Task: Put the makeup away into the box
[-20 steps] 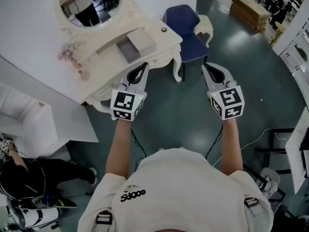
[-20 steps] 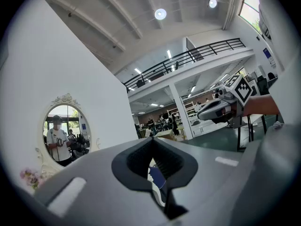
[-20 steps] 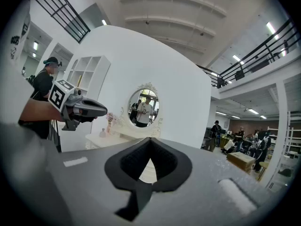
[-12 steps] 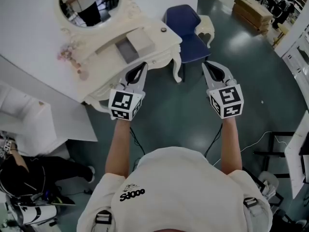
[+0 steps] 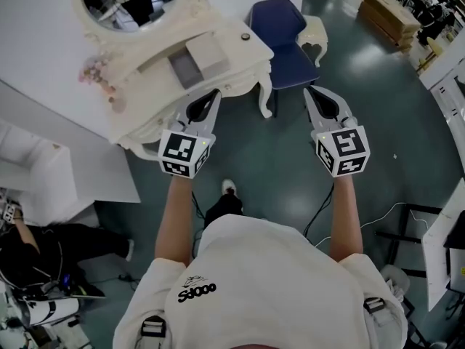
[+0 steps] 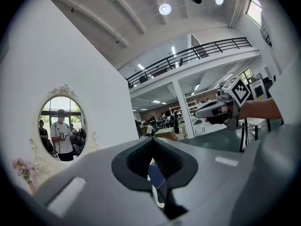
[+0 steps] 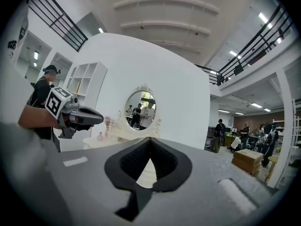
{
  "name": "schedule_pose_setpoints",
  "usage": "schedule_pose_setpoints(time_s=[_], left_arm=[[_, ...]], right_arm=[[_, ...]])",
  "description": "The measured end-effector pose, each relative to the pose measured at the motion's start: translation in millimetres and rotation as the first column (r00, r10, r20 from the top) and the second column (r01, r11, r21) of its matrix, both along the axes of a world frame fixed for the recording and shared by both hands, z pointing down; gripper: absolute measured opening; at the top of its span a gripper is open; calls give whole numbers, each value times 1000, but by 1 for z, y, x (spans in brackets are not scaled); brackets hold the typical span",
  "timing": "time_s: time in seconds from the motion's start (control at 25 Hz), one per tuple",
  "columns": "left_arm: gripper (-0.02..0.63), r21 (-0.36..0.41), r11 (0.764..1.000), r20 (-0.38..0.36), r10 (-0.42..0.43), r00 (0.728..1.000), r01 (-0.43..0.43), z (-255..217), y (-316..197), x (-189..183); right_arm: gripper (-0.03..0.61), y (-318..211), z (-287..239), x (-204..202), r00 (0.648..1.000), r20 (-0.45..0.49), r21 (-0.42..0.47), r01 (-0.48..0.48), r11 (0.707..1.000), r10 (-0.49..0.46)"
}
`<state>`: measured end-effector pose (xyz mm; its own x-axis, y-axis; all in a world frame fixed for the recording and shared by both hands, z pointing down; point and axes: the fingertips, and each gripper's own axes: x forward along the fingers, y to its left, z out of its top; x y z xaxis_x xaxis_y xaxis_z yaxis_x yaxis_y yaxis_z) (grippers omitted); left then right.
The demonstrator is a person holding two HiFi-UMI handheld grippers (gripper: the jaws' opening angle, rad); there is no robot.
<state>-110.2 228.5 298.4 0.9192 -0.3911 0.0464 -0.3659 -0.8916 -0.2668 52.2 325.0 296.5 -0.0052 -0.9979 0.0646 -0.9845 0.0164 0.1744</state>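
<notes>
Holding both level over the dark green floor (image 5: 290, 173), left gripper (image 5: 215, 94) and right gripper (image 5: 309, 93) have fingers (image 7: 124, 163) together, empty; beyond, a cream carved counter (image 5: 234, 49) bears the shallow grey rectangular box (image 5: 187, 62); makeup too small to tell.

Bright, even indoor light falls from ceiling lamps (image 6: 164, 8), leaving pale glare patches on the glossy floor (image 5: 367, 60). Both gripper views bow strongly toward black, vignetted edges, and their close foreground is slightly soft.
</notes>
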Motion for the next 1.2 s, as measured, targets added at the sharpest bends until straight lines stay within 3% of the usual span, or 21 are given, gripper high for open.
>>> schedule_pose_setpoints(time_s=[0.24,0.56,0.76,0.92,1.2], left_arm=[[18,-62,997,-49,35,998,-38,8,-57,21],[18,-44,995,-50,91,995,-93,-10,-162,68],[18,-95,984,-98,141,985,-150,-21,-230,91],[17,-172,963,-131,186,974,-207,-15,-268,107],[18,-185,969,-48,161,986,-167,11,-318,130]], right_arm=[[2,-54,11,17,1000,-5,-12,-17,1000,17],[2,-161,-6,47,999,-34,-40,-44,998,43],[2,-228,-13,62,998,-31,-30,-59,998,58],[2,-273,-8,77,997,46,-34,-66,997,68],[2,-334,17,98,997,52,-99,-48,994,53]])
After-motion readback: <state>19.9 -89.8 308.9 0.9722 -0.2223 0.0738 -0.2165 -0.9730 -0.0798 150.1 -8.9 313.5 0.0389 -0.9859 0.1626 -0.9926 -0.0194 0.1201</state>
